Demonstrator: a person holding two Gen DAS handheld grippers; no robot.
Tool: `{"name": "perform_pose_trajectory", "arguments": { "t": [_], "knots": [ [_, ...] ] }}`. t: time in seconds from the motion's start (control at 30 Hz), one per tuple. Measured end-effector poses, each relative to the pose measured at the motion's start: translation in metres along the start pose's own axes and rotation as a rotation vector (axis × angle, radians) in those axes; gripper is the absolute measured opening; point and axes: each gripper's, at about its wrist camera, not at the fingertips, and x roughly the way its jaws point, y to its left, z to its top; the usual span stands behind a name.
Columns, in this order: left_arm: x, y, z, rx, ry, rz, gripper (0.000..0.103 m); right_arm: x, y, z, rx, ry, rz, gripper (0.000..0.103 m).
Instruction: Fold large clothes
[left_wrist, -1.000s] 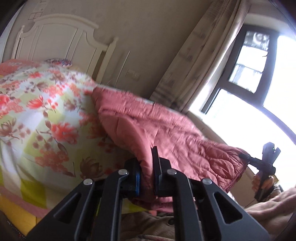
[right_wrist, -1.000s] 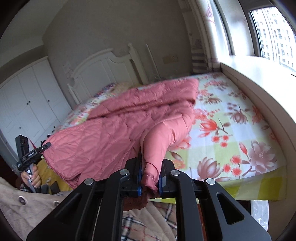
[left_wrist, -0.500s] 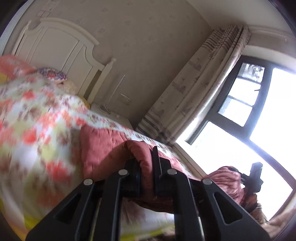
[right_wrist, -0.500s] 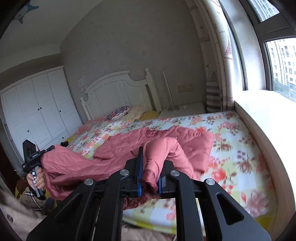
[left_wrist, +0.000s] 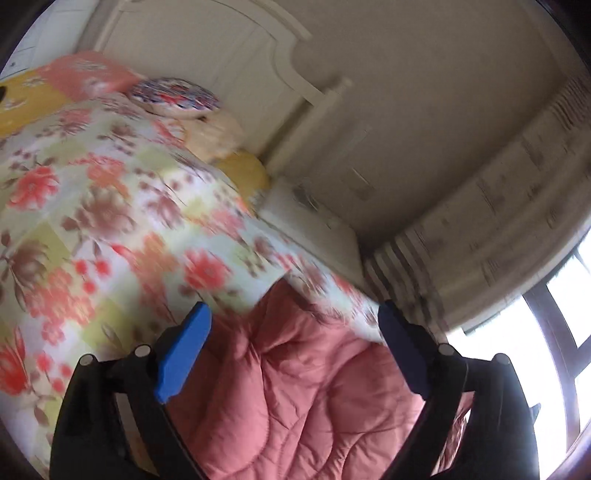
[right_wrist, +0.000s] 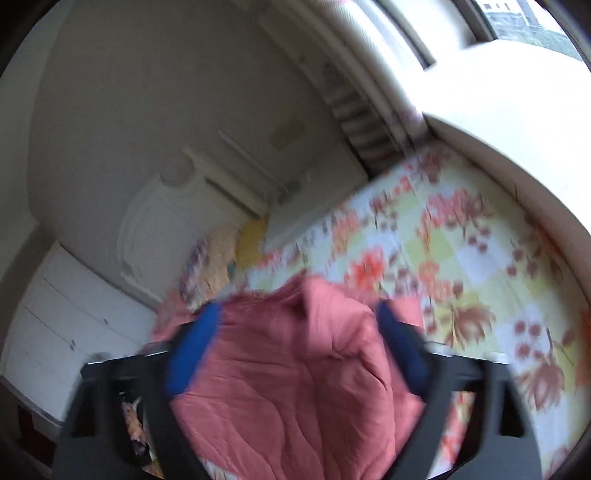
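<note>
A pink quilted jacket (left_wrist: 306, 387) lies on the flowered bed cover (left_wrist: 92, 221). My left gripper (left_wrist: 295, 325) hangs over it with its jaws opening wide; the blue pads (left_wrist: 184, 350) stand apart from the cloth, which shows between them without being pressed. In the right wrist view the same jacket (right_wrist: 295, 369) lies bunched below my right gripper (right_wrist: 299, 317). Its jaws are opening too, and its blue pads (right_wrist: 192, 347) touch nothing. Both views are blurred by motion.
A white headboard (left_wrist: 221, 48) and pillows (left_wrist: 173, 96) stand at the head of the bed. A striped curtain (left_wrist: 498, 206) and a window (left_wrist: 565, 332) are at the right. A white wardrobe (right_wrist: 62, 325) and a wide window sill (right_wrist: 517, 129) flank the bed.
Both grippers, shut on the jacket before, now stand wide open with the cloth released. Both swung across over the bed and rolled; the jacket has dropped onto the bed cover.
</note>
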Motion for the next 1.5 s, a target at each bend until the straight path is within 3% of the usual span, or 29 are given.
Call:
{"name": "perform_pose_trajectory", "arguments": {
  "t": [0.1,0.27,0.4,0.5,0.53,0.57,0.6,0.63,0.67,0.77,0.9,1.0,1.1,1.23,1.3,1.43,1.5],
  "knots": [
    [0.012,0.016,0.006,0.014,0.029,0.012,0.091,-0.001,-0.014,0.007,-0.031,-0.008,-0.040,0.095],
    [0.050,0.027,-0.010,0.154,0.165,0.059,0.091,0.029,-0.039,-0.009,-0.131,0.111,-0.170,0.095],
    [0.082,0.031,-0.029,0.212,0.259,0.058,0.091,0.061,-0.052,-0.027,-0.153,0.174,-0.196,0.094],
    [0.099,0.027,-0.035,0.250,0.287,0.054,0.088,0.082,-0.046,-0.034,-0.191,0.225,-0.186,0.087],
    [0.103,0.024,-0.036,0.271,0.293,0.055,0.082,0.089,-0.043,-0.036,-0.217,0.241,-0.193,0.080],
    [0.107,0.023,-0.037,0.289,0.297,0.054,0.050,0.092,-0.040,-0.038,-0.240,0.248,-0.201,0.072],
    [0.110,0.019,-0.040,0.317,0.314,0.045,0.010,0.095,-0.035,-0.040,-0.279,0.250,-0.219,0.044],
    [0.110,0.017,-0.041,0.329,0.318,0.032,0.008,0.094,-0.031,-0.042,-0.311,0.241,-0.225,0.016],
    [0.105,0.015,-0.042,0.344,0.289,0.024,0.007,0.090,-0.025,-0.044,-0.339,0.220,-0.221,0.015],
    [0.074,-0.001,-0.039,0.399,0.202,-0.041,0.006,0.060,0.004,-0.047,-0.424,0.147,-0.201,0.011],
    [0.042,-0.028,-0.011,0.429,0.137,-0.103,0.006,0.025,0.047,-0.018,-0.457,0.063,-0.166,0.010],
    [0.068,-0.047,0.010,0.465,0.125,0.006,0.006,0.043,0.066,0.011,-0.463,0.035,-0.233,0.010],
    [0.121,-0.043,0.014,0.456,0.185,0.133,0.006,0.102,0.050,0.026,-0.380,0.098,-0.340,0.010],
    [0.189,-0.013,-0.022,0.472,0.265,0.295,0.009,0.176,-0.006,-0.007,-0.321,0.234,-0.548,0.010],
    [0.199,0.002,-0.038,0.447,0.259,0.291,0.012,0.190,-0.018,-0.031,-0.369,0.229,-0.576,0.011],
    [0.196,0.008,-0.035,0.420,0.233,0.295,0.017,0.188,-0.016,-0.031,-0.392,0.207,-0.603,0.012],
    [0.196,0.007,-0.039,0.434,0.209,0.345,0.030,0.190,-0.021,-0.029,-0.379,0.196,-0.615,0.017]
  ]
}}
